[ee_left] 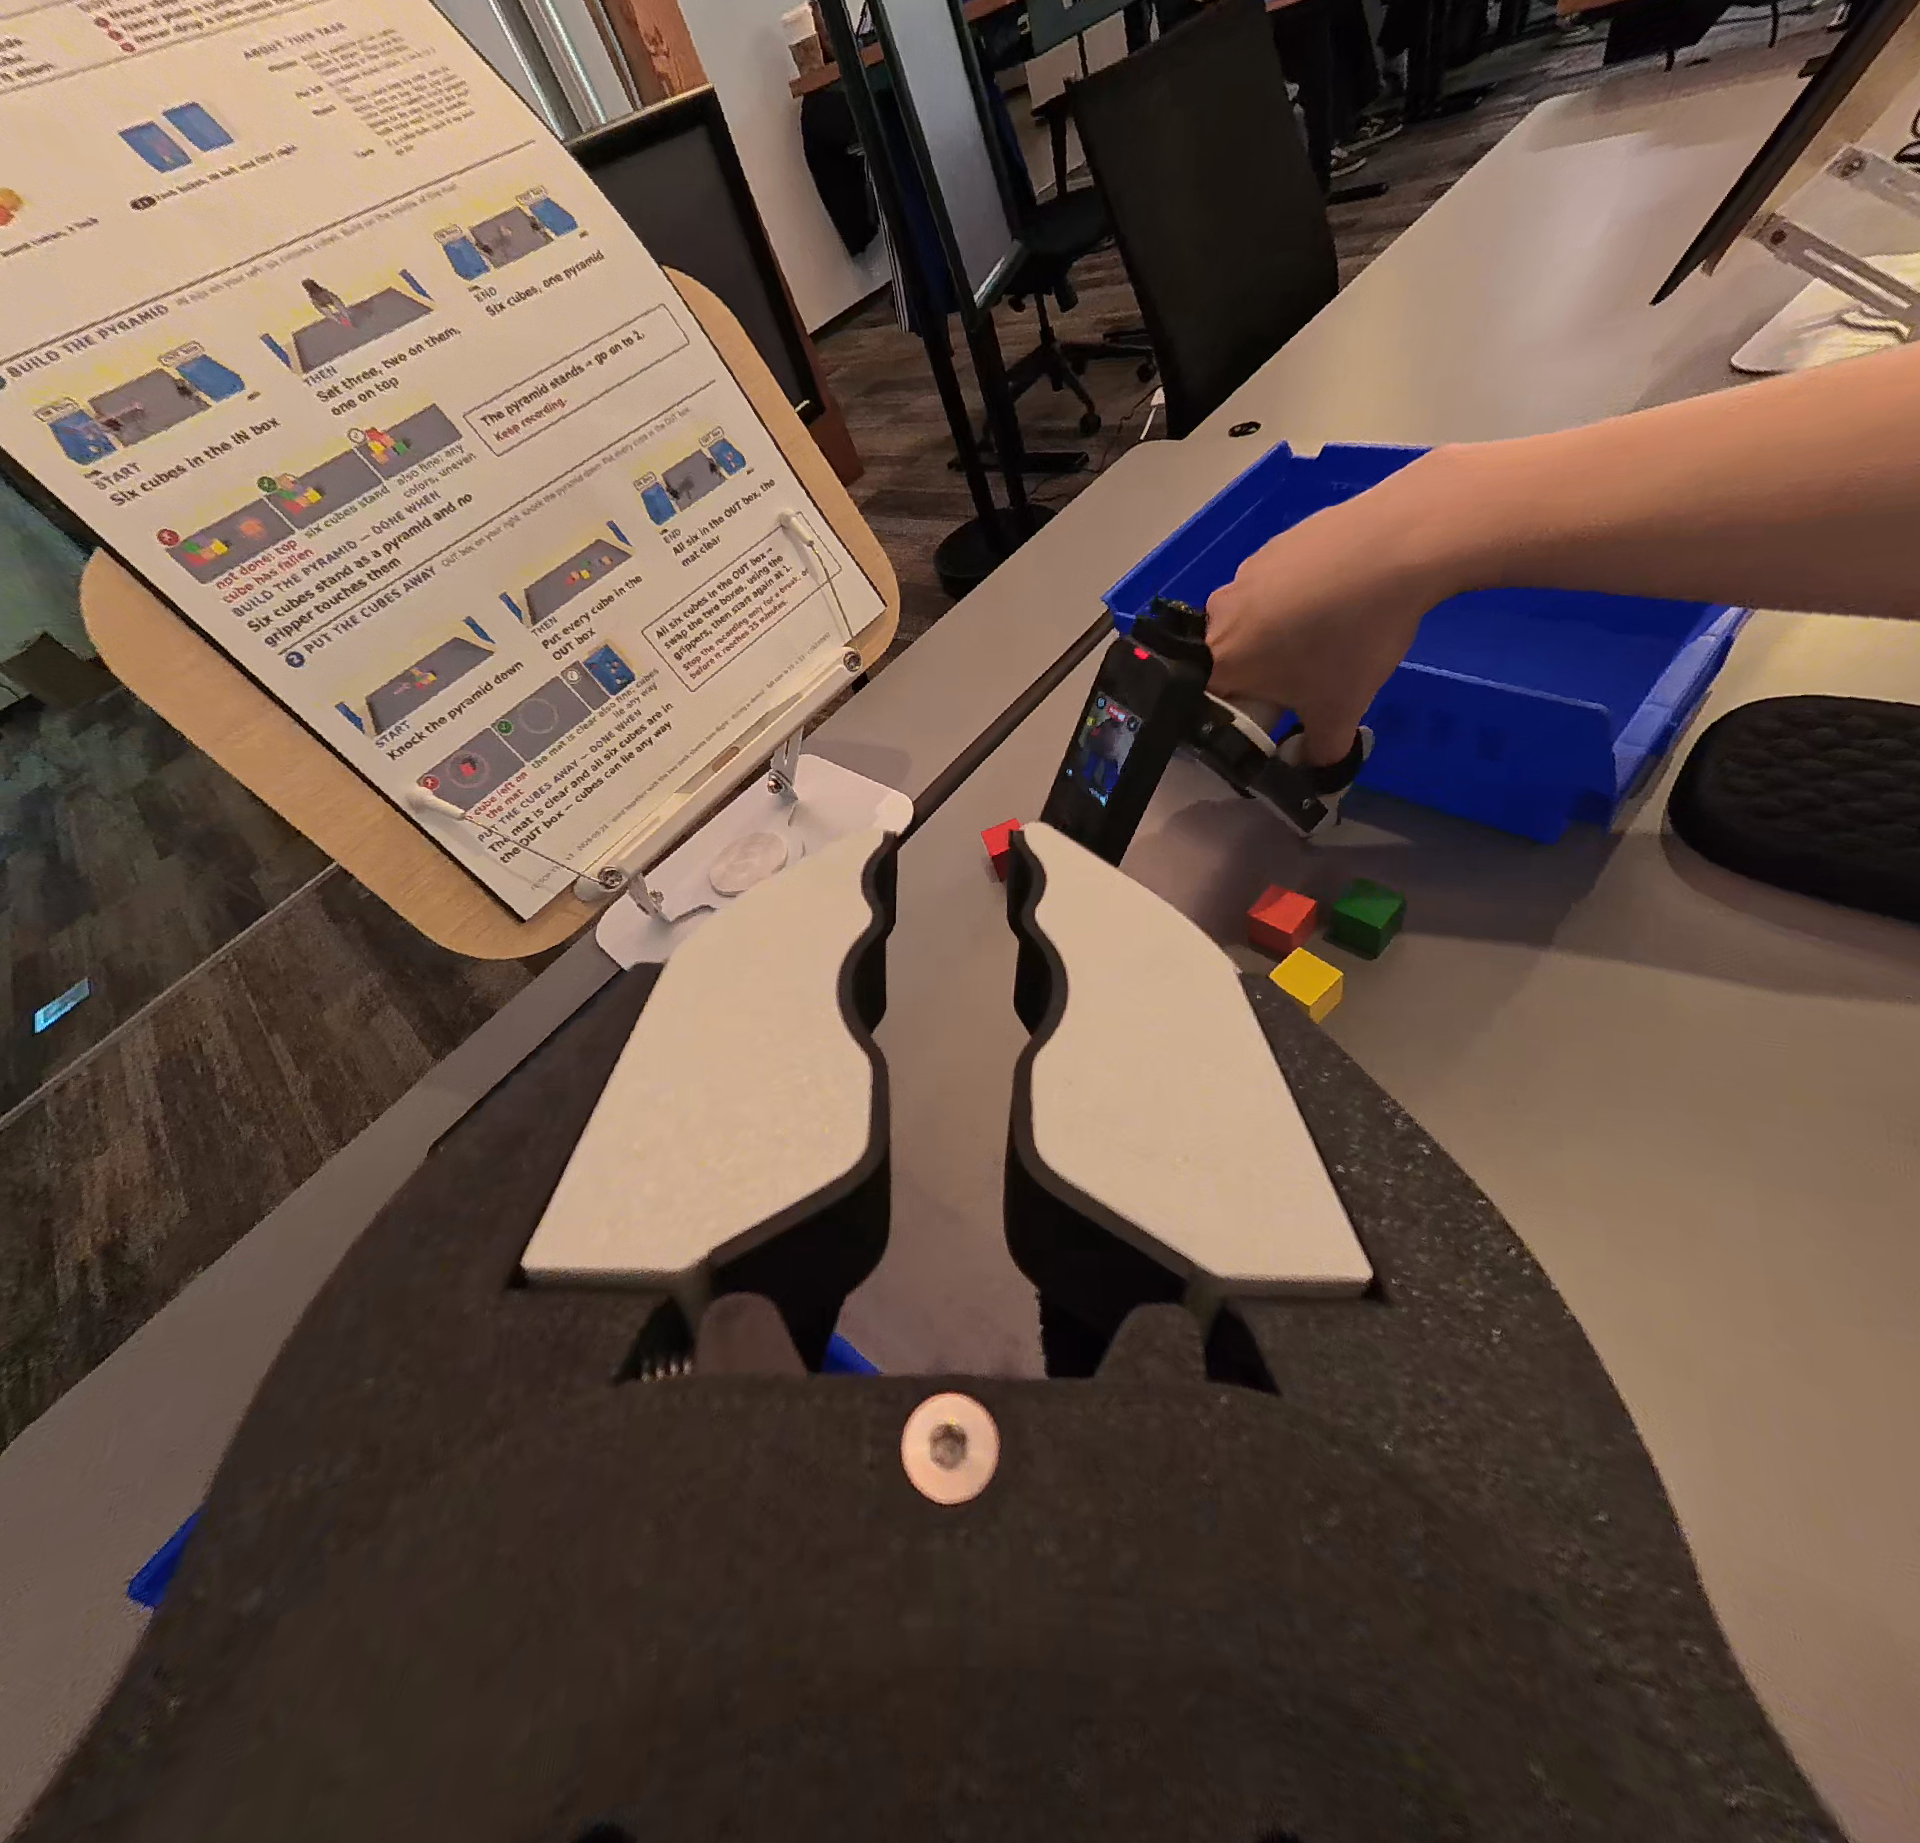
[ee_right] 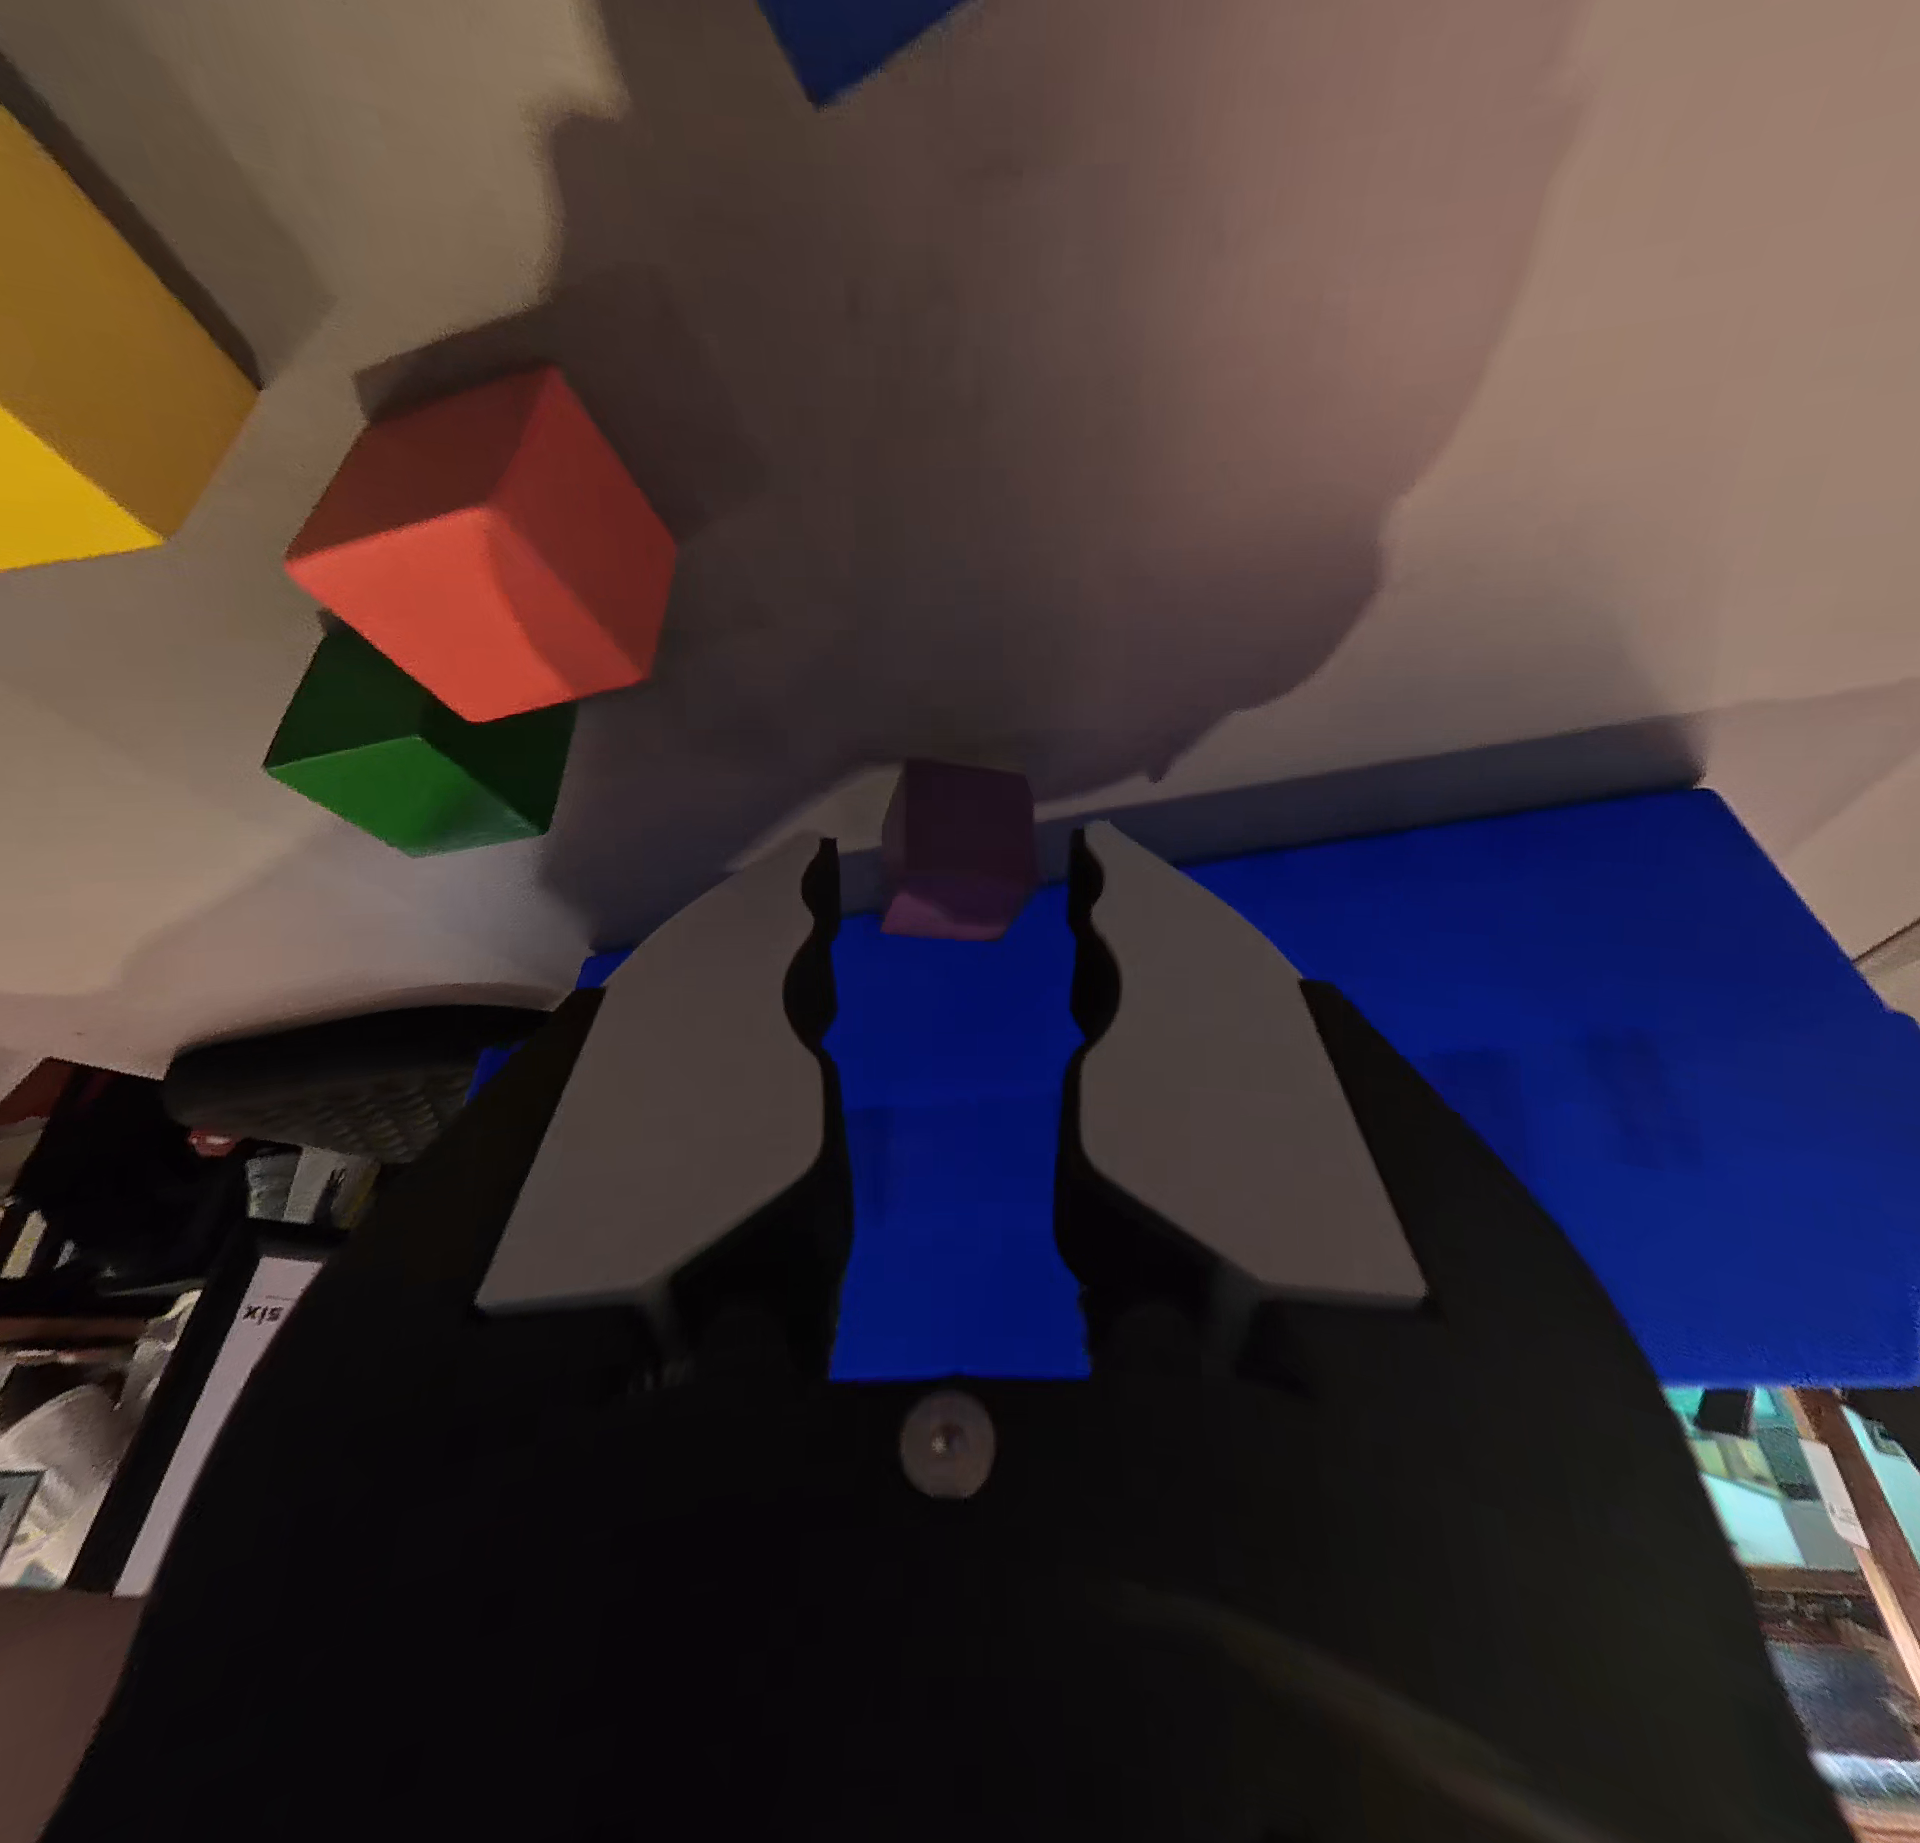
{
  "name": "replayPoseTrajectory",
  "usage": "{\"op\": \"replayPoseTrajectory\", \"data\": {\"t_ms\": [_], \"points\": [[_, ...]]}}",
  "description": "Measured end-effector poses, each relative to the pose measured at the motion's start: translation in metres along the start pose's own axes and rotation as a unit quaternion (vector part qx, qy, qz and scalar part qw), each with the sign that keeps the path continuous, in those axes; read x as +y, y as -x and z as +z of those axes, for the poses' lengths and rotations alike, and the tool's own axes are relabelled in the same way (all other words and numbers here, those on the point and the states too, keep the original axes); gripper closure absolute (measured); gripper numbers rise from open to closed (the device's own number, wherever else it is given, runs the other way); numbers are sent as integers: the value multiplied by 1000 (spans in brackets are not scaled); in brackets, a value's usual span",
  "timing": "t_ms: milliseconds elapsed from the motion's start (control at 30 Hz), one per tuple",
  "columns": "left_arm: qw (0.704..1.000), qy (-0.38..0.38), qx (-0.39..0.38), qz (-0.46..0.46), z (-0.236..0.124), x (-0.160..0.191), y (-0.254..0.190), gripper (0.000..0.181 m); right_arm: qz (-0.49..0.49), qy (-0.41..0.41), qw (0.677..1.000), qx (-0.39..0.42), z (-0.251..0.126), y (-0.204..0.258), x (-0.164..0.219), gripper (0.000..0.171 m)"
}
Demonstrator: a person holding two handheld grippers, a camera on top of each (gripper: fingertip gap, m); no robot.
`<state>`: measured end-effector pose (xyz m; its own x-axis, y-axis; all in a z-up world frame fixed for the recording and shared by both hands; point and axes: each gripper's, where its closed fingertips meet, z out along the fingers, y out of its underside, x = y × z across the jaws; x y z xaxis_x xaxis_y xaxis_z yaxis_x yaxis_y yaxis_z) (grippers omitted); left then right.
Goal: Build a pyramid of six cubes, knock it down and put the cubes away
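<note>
Through my left wrist view I am seeing the wider scene: my left gripper point(ee_left: 951, 858) is hanging over the smooth grey table point(ee_left: 1558, 1222) with its pale, wavy-edged fingers a little apart and nothing between them. At the right of that frame a hand point(ee_left: 1320, 650) is gripping my right gripper point(ee_left: 1117, 754), a black body with a small lit screen, in front of a glossy blue plastic bin point(ee_left: 1538, 702). Only this view is showing the laminated instruction sheet point(ee_left: 364, 391) propped on a rounded wooden board at the upper left, a second red cube point(ee_left: 1000, 843) peeking past my fingertip, and a dark textured pad point(ee_left: 1808, 806) at the right edge. At centre right, a red cube point(ee_left: 1283, 915), a green cube point(ee_left: 1366, 915) and a yellow cube point(ee_left: 1307, 981) are lying close together on the table. My right wrist view is showing the same three matte, sharp-edged blocks much nearer at the left of the frame: yellow cube point(ee_right: 94, 391), red cube point(ee_right: 488, 557) overlapping the green cube point(ee_right: 416, 765). Only there is a small purple cube point(ee_right: 956, 848) appearing, sitting just beyond my right gripper point(ee_right: 951, 858) fingertips, against the bin's blue wall point(ee_right: 1455, 1066). Those fingers are standing apart, holding nothing.
</note>
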<state>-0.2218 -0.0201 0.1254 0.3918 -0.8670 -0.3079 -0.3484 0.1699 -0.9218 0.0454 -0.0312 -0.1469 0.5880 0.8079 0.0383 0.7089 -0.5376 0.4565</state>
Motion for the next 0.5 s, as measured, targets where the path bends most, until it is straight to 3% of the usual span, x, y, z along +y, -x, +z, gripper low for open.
{"op": "replayPoseTrajectory", "data": {"t_ms": [200,333,433,500], "points": [[1000,-6,0,-2,-4,-2,3,162,13,32,999,-12,10,0,6,129],[1000,-6,-1,-1,-5,-1,4,162,11,34,999,-22,11,2,6,140],[1000,-5,-2,-2,-4,-1,5,161,-3,-9,1000,-22,-7,7,0,139],[1000,-4,-3,-2,-4,0,6,161,-18,-103,994,-20,-46,16,-7,140]]}}
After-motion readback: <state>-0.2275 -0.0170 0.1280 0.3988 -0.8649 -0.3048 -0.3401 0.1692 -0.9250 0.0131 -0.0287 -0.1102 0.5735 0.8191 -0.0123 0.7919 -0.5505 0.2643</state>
